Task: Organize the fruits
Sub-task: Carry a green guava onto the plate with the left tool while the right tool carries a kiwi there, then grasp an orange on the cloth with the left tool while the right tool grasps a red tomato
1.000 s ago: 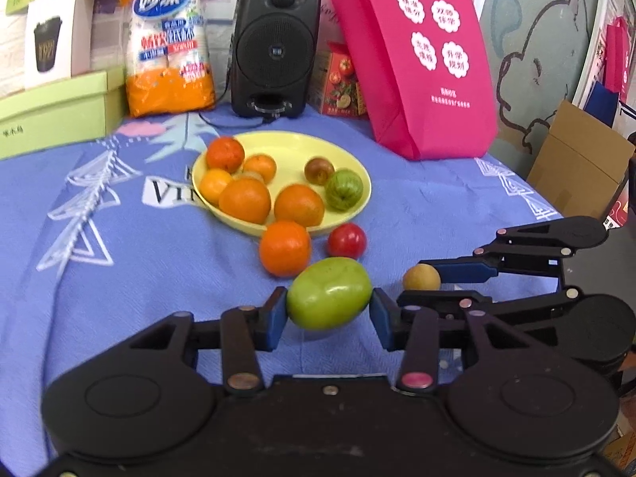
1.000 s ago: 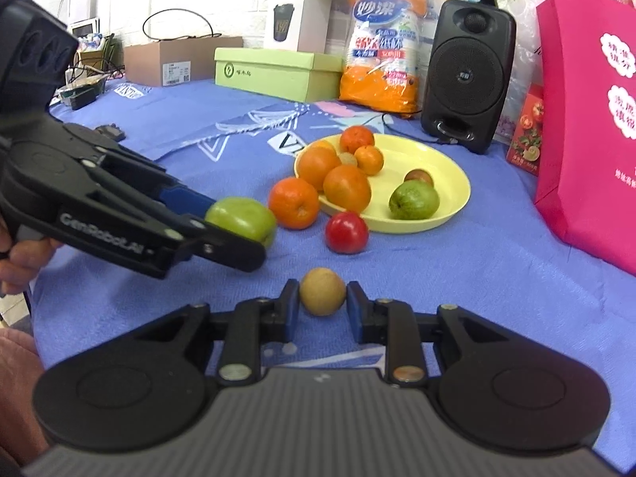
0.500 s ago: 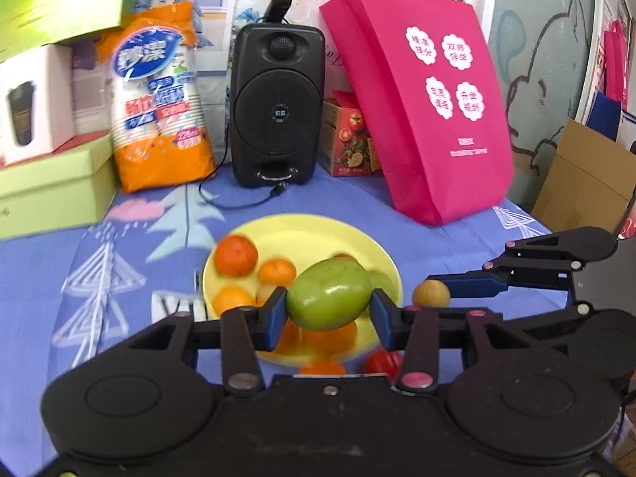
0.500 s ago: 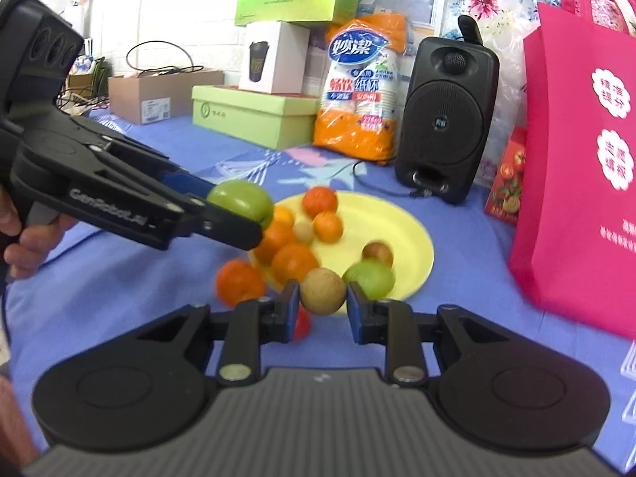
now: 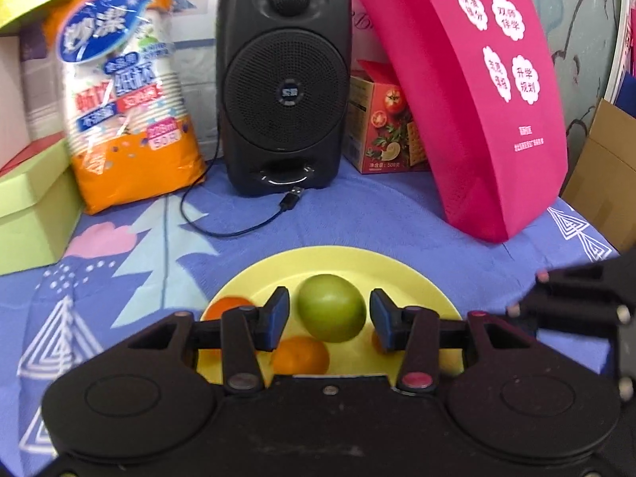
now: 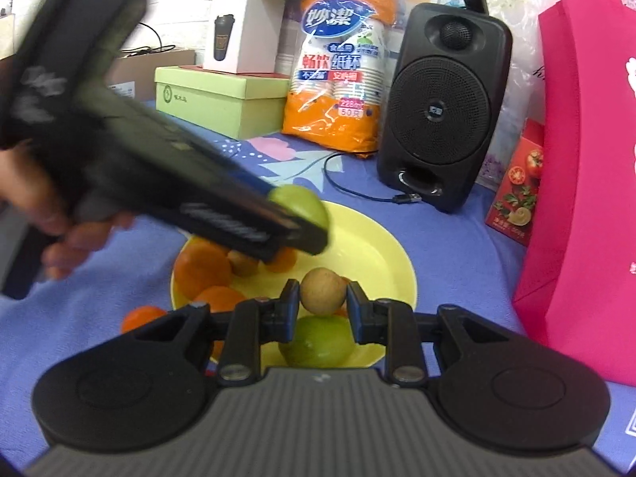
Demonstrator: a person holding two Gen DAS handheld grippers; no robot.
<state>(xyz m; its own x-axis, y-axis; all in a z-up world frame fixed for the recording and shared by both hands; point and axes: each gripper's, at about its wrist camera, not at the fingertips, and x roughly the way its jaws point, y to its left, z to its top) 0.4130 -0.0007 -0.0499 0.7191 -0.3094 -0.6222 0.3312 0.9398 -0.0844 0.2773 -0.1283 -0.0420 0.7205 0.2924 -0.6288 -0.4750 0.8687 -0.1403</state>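
Note:
My left gripper (image 5: pixel 330 312) is shut on a green fruit (image 5: pixel 332 308) and hangs over the yellow plate (image 5: pixel 338 252). Oranges (image 5: pixel 301 355) lie on the plate beneath it. In the right wrist view the left gripper (image 6: pixel 306 230) reaches in from the left, held by a hand, with the green fruit (image 6: pixel 302 202) at its tip. My right gripper (image 6: pixel 322 298) is shut on a small round tan fruit (image 6: pixel 322 292) above the plate's (image 6: pixel 397 246) near side. Under it lies a second green fruit (image 6: pixel 318 342). Several oranges (image 6: pixel 202 266) fill the plate's left half.
One orange (image 6: pixel 141 316) lies on the blue cloth just left of the plate. Behind the plate stand a black speaker (image 5: pixel 284 79) with a loose cable (image 5: pixel 292 200), an orange pack of paper cups (image 5: pixel 127 99), a green box (image 5: pixel 28 206), a red carton (image 5: pixel 381 127) and a pink bag (image 5: pixel 477 99).
Both grippers have carried their fruits forward from the near cloth to above the yellow plate. The speaker and bags at the back now loom closer.

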